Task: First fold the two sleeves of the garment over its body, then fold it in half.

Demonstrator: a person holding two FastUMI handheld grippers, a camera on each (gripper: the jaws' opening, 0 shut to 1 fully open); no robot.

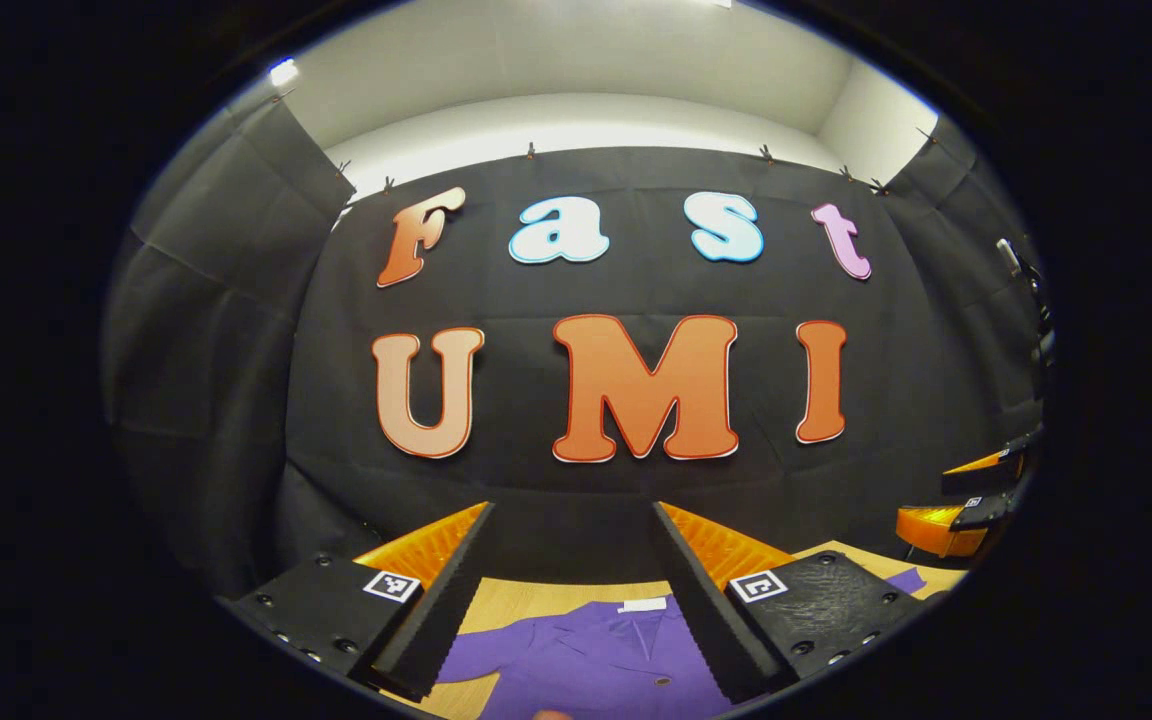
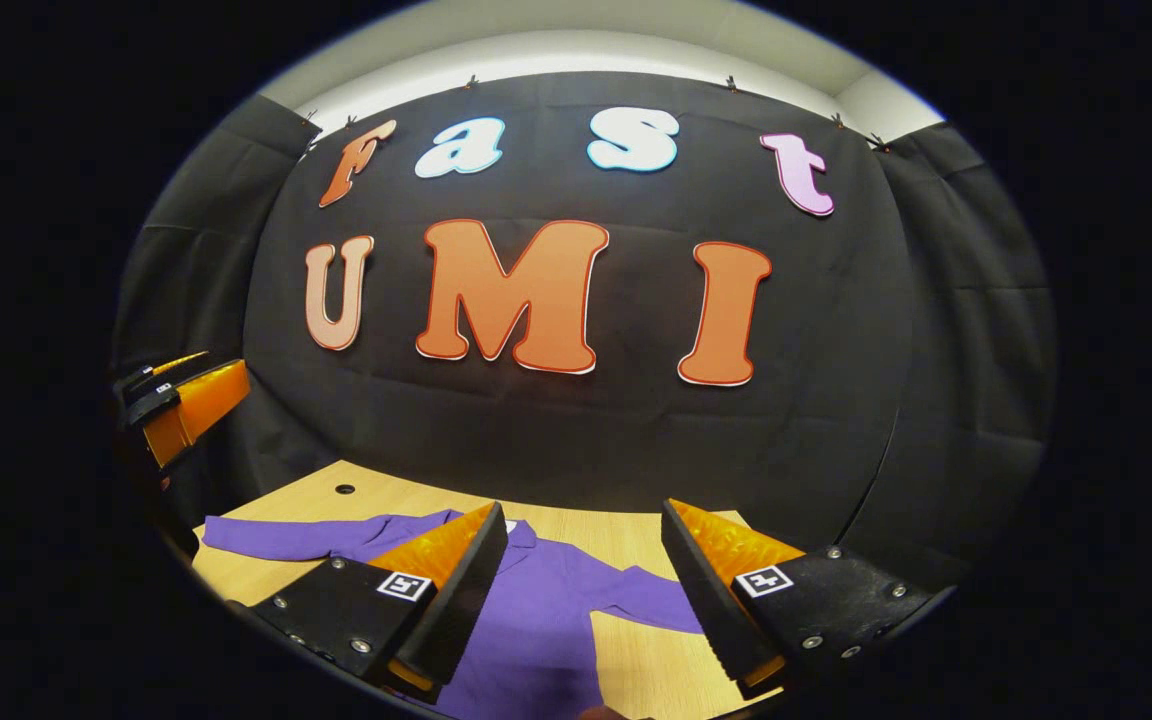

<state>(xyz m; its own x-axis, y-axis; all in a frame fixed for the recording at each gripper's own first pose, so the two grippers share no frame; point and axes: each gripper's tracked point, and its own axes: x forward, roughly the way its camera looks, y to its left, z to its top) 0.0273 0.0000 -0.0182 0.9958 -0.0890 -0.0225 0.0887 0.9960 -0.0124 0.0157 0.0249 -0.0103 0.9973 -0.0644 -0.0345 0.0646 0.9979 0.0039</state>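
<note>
A purple long-sleeved garment (image 2: 536, 610) lies flat on the wooden table (image 2: 636, 535), front up, with both sleeves spread out to its sides. One sleeve (image 2: 276, 536) reaches left and the other sleeve (image 2: 651, 605) reaches right. In the left gripper view its collar (image 1: 586, 640) with a white label (image 1: 643, 604) lies below my left gripper (image 1: 571, 515), which is open, held above the cloth. My right gripper (image 2: 584, 510) is open too, held above the garment's body. Neither touches the fabric.
The right gripper (image 1: 976, 495) shows at the far right edge of the left gripper view; the left gripper (image 2: 181, 400) shows at the left edge of the right gripper view. A small hole (image 2: 344, 489) sits in the tabletop near the black cloth wall behind.
</note>
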